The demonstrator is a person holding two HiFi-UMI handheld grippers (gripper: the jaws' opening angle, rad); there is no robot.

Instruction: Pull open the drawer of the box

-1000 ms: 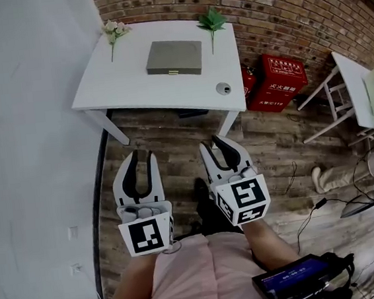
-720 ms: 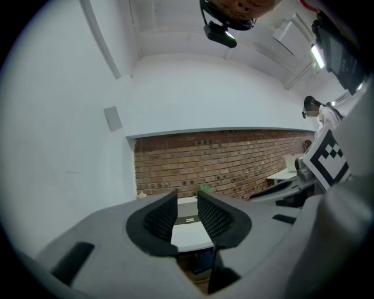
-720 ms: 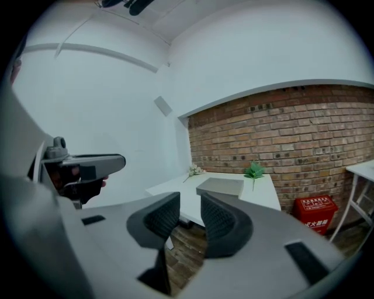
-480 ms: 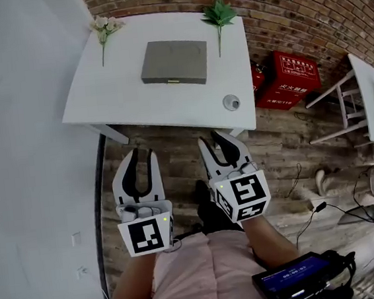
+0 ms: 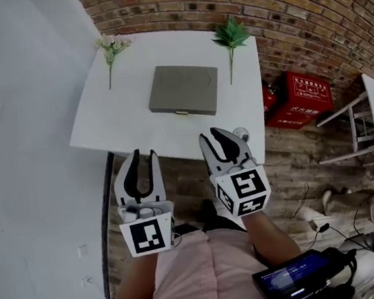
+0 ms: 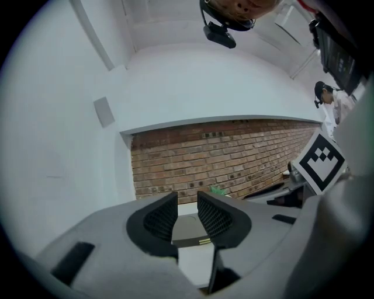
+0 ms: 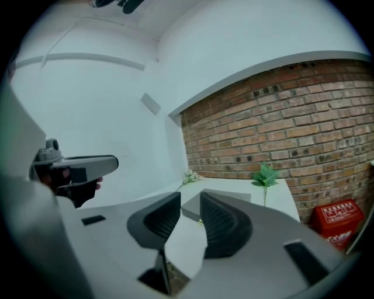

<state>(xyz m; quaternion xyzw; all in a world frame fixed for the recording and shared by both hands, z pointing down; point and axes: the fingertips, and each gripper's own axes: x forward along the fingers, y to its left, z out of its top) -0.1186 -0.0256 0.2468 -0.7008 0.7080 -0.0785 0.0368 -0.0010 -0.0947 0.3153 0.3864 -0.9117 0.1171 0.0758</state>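
Nearest: the person's pink-clad lap (image 5: 200, 270), cut off by the bottom edge of the head view. Behind the right fingers is a dark device with a lit screen (image 5: 295, 279), partly out of frame.

Next, the left gripper (image 5: 144, 158): jaws apart, nothing between them. Its tips are over the wood floor (image 5: 289, 174), just short of the table's near edge. Beside it is the right gripper (image 5: 218, 138): jaws apart, just been closing a little, nothing between them. Its tips overlap the near table edge in the head view; how high they sit above it is hard to judge.

A small round object (image 5: 241, 133) lies just past the right fingers, mostly hidden by them, so I cannot tell what it is.

The white table (image 5: 121, 122) shows bare top between both pairs of fingers and the box, and to either side of it.

The box (image 5: 184, 90) is grey, lying flat mid-table, ahead of and between the two pairs of fingers and well apart from them. A brass pull (image 5: 182, 113) on its near side faces the fingers. The drawer seam is too faint to make out. In the left gripper view the pads hide the box's sides.

Beyond the box, a flower sprig (image 5: 111, 44) lies far left and a green sprig (image 5: 231, 35) far right, both near the far edge.

Limits: a white wall (image 5: 19, 130) close along the table's left edge, a brick wall (image 5: 278, 3) behind it. Red boxes (image 5: 304, 93) on the floor, off right of the right fingers, are partly hidden by the table corner.
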